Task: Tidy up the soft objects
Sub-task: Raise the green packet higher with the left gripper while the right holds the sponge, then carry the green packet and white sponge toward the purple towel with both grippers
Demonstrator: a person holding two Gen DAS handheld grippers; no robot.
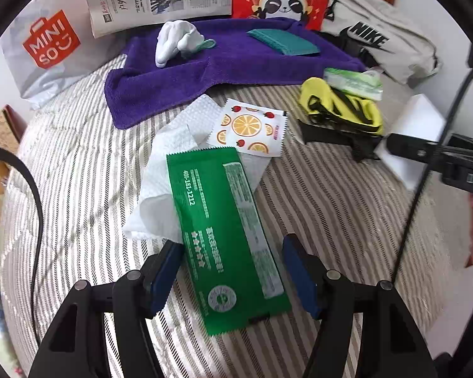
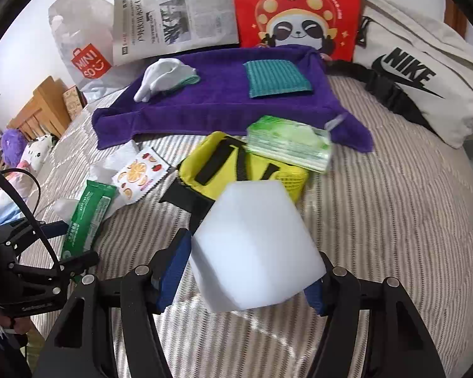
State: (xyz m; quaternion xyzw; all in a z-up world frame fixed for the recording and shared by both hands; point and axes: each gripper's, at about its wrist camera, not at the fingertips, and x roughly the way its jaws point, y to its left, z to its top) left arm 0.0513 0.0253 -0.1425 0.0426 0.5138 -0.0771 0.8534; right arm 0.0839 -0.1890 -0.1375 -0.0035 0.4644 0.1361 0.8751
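Your left gripper (image 1: 233, 271) stands released astride the green packet (image 1: 227, 236) lying mid-bed (image 2: 394, 220); your right gripper (image 2: 249, 271) grasps the white block (image 2: 255, 245). Beyond, the purple towel (image 2: 217, 100) spreads along the far edge.

I read "MINISO" on the white plastic bag (image 1: 47, 50), "NIKE" on the beige bag (image 2: 425, 72), "400-181-1212" on the green packet (image 1: 224, 226), and "Hi" on the red panda bag (image 2: 291, 9).
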